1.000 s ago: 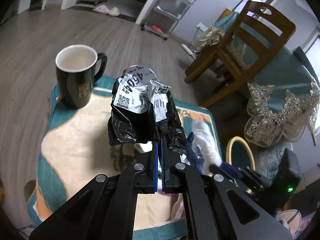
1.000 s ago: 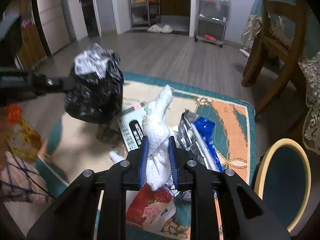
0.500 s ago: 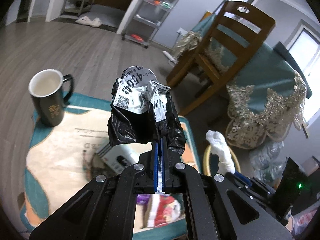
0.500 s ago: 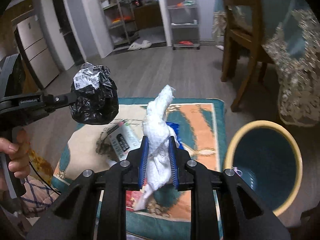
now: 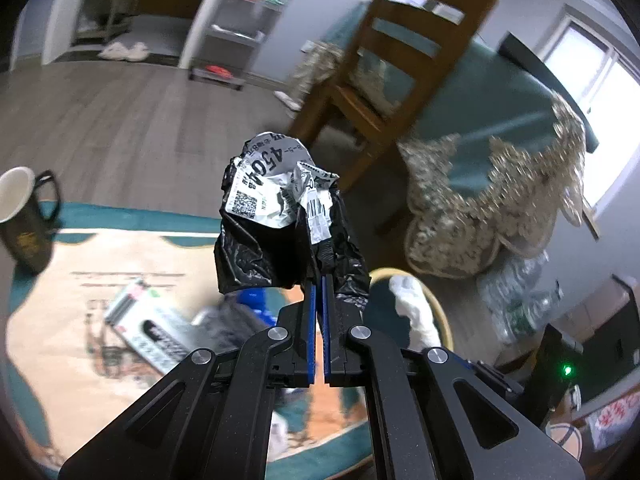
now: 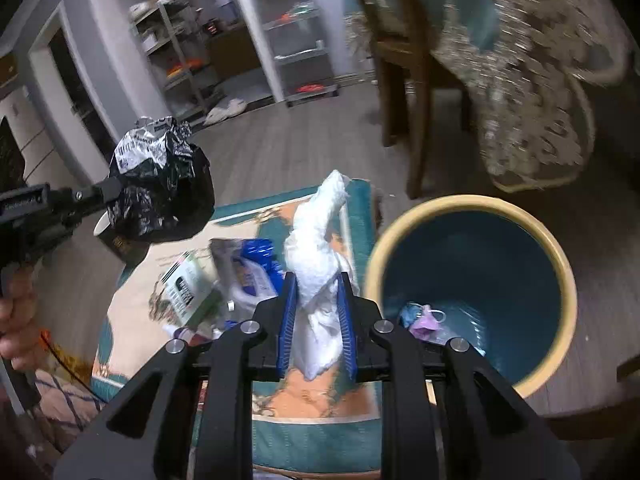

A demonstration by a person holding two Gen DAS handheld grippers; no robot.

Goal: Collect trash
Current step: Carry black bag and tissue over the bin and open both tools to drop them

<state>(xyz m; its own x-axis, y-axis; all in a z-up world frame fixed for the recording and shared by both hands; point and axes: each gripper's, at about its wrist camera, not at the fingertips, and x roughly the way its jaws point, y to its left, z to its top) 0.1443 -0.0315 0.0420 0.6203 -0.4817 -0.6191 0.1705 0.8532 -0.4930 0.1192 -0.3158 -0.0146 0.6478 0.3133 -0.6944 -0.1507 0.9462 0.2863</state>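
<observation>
My left gripper [image 5: 319,284] is shut on a crumpled black plastic bag with a white printed label [image 5: 280,216], held in the air above the rug; it also shows in the right wrist view [image 6: 160,192]. My right gripper [image 6: 316,284] is shut on a twisted white tissue wad [image 6: 320,248], just left of the yellow-rimmed teal bin [image 6: 472,208]. The tissue [image 5: 412,312] and the bin rim [image 5: 440,316] show in the left wrist view. Small pink and blue scraps [image 6: 424,316] lie inside the bin.
Loose wrappers and a white box [image 6: 188,284] and a blue packet [image 6: 256,256] lie on the patterned rug [image 5: 60,320]. A dark mug [image 5: 24,224] stands at the rug's far left. A wooden chair [image 5: 400,60] and a lace-edged table [image 5: 500,184] stand behind the bin.
Both grippers have lifted and swung right toward the bin with their loads. The bin now fills the right of the right wrist view; the mug has slid to the left edge.
</observation>
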